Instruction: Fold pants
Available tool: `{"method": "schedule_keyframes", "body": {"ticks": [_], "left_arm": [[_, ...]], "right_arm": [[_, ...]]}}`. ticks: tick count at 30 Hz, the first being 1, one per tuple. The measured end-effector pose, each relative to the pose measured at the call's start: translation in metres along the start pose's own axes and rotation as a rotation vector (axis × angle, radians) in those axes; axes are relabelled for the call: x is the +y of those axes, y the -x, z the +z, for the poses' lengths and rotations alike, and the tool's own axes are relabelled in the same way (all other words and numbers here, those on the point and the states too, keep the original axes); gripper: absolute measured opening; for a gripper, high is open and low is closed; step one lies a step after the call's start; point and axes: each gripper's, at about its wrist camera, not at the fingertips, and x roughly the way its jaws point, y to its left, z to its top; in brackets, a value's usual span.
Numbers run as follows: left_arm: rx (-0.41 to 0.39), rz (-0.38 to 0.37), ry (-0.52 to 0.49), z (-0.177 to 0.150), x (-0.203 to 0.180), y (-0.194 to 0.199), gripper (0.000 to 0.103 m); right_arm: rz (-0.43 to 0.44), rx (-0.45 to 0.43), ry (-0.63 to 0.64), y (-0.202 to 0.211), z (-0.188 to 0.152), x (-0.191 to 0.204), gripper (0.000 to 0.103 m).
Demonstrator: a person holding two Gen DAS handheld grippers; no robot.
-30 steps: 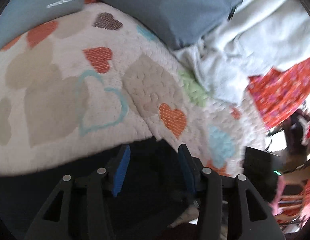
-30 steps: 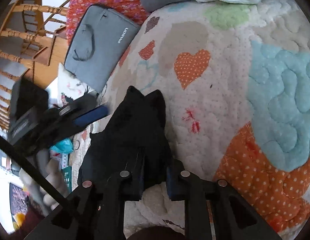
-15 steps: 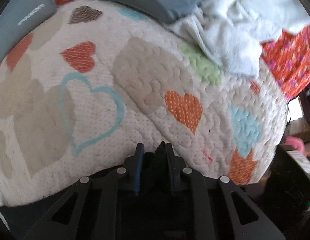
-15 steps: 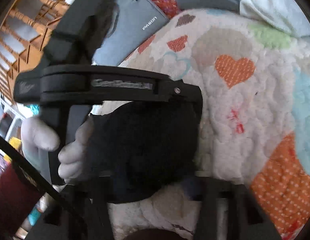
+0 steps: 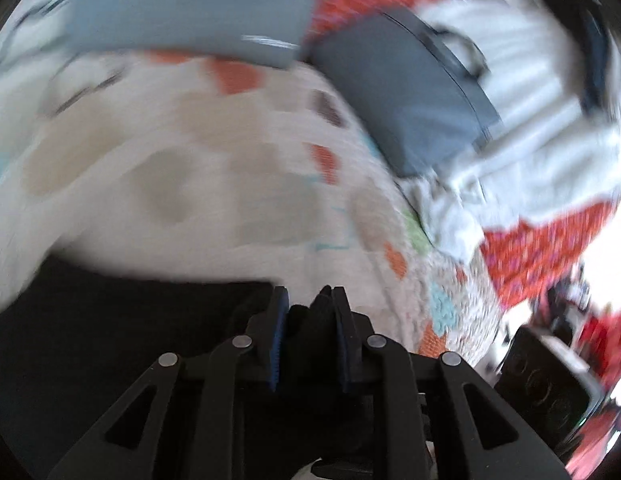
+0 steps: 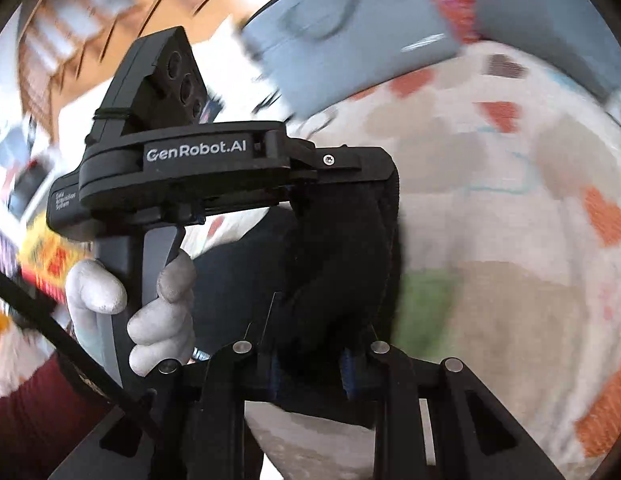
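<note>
The black pants [image 5: 122, 320] lie on a heart-patterned quilt [image 5: 190, 184], spreading to the lower left in the left wrist view. My left gripper [image 5: 308, 308] is shut on a bunched edge of the pants. In the right wrist view my right gripper [image 6: 308, 364] is shut on another bunch of the pants [image 6: 342, 264], lifted off the quilt [image 6: 510, 240]. The left gripper's body [image 6: 214, 168], held by a gloved hand [image 6: 158, 316], sits just beyond and left of my right gripper, its tip at the same black bunch.
A grey laptop bag [image 5: 190, 12] and a dark grey cushion [image 5: 406, 92] lie at the quilt's far edge, with a white blanket [image 5: 530, 128] and red floral cloth [image 5: 550, 248] to the right. Wooden chair rails [image 6: 90, 32] and clutter sit beyond the bed's left edge.
My left gripper closed on the pants and swung left. Both grippers lifted the black cloth, and the views are motion-blurred. The left gripper came close in front of my right one.
</note>
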Motion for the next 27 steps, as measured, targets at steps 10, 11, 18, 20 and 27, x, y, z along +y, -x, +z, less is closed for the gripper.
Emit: {"method": "schedule_keyframes", "body": {"ticks": [10,11,18,20,27], "left_arm": [[-0.229,-0.082,0.366,-0.065,0.138,0.111,0.034],[-0.247,-0.082,0.395,-0.070,0.145,0.119,0.034],[-0.272,-0.038,0.362,-0.101,0.123,0.133,0.034],[-0.256,-0.076,0.320,-0.107,0.105,0.126,0.035],[-0.137,-0.084,0.286,-0.107,0.073,0.054,0.035]], "right_arm": [[0.109,0.250,0.153,-0.090,-0.022,0.068,0.078],[0.115,0.253,0.163,-0.088,-0.020,0.073,0.079],[0.157,0.105,-0.037,-0.029,0.023,0.034,0.076],[0.142,0.076,-0.113,-0.020,0.039,0.019,0.074],[0.141,0.153,-0.277,-0.082,0.060,-0.018,0.073]]}}
